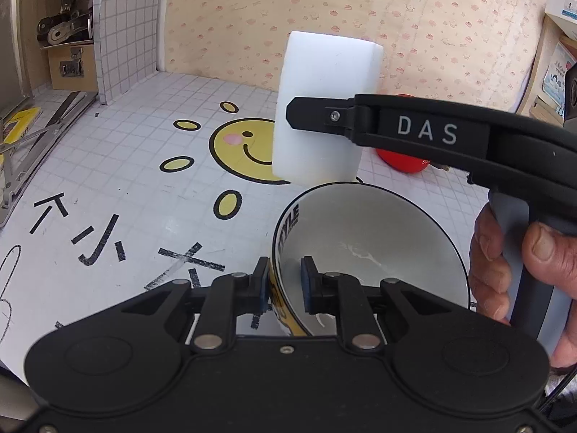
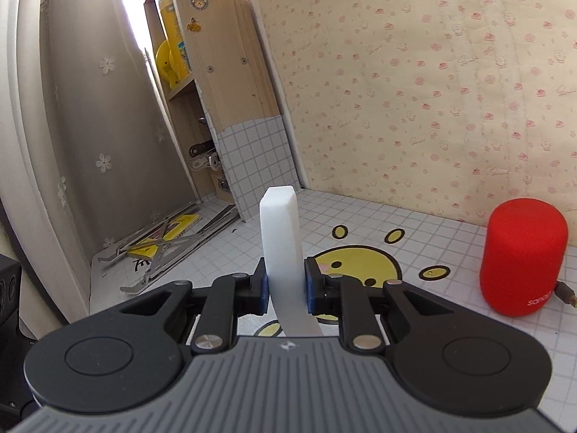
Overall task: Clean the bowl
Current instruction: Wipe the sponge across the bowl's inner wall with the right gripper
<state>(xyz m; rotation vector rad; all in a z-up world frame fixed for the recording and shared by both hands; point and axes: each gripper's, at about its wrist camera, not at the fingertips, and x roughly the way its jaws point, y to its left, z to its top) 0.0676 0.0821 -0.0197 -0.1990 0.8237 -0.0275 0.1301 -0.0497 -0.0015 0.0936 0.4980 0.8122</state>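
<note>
A white bowl [image 1: 375, 249] with a black rim and yellow-black print outside is tilted up on its side, and white smears show on its inside. My left gripper [image 1: 285, 285] is shut on the bowl's rim, one pad outside and one inside. A white sponge block [image 1: 324, 108] hangs above and behind the bowl, clear of it. My right gripper [image 2: 286, 288] is shut on that white sponge [image 2: 281, 241], which stands upright between the pads. In the left wrist view the right gripper's finger [image 1: 396, 126] crosses in front of the sponge, with a person's hand [image 1: 519, 263] on its handle.
A red cylindrical speaker [image 2: 523, 256] stands at the right on the white tiled mat [image 1: 126, 166] with a yellow smiley print. A folded metal stand [image 2: 169, 249] lies at the far left by a wooden shelf unit [image 2: 223, 57]. Patterned wallpaper runs behind.
</note>
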